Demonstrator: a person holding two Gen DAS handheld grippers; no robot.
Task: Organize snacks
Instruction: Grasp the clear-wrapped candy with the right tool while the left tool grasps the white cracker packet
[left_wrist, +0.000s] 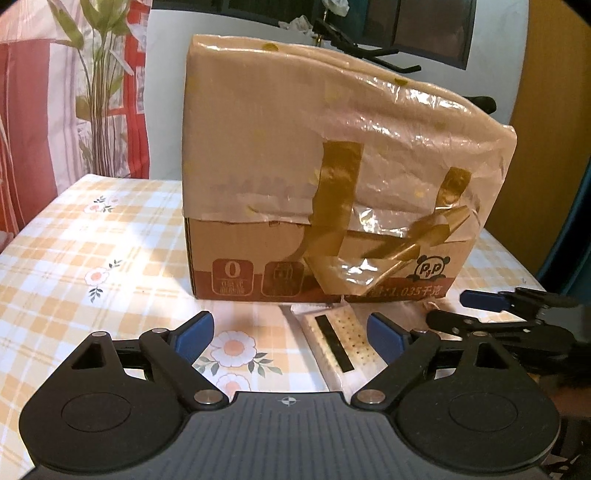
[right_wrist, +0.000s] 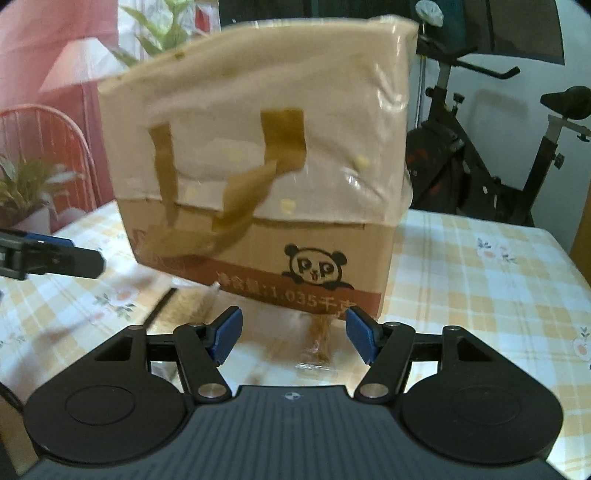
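A tall cardboard box (left_wrist: 317, 192) wrapped in tape and plastic, with a panda logo, stands on the checked tablecloth (left_wrist: 92, 258). A cracker packet (left_wrist: 343, 343) in clear wrap lies on the cloth in front of the box. My left gripper (left_wrist: 291, 332) is open, low over the cloth, with the packet just inside its right finger. My right gripper (right_wrist: 291, 334) is open and empty, close to the box (right_wrist: 266, 177) front; it also shows in the left wrist view (left_wrist: 517, 317). A blurred clear wrapper (right_wrist: 317, 343) lies between its fingers. The left gripper (right_wrist: 51, 254) shows at the left edge.
A potted plant (left_wrist: 99, 92) and red fabric stand behind the table's left side. An exercise bike (right_wrist: 491, 155) stands behind the table on the right. The table edge runs along the far side behind the box.
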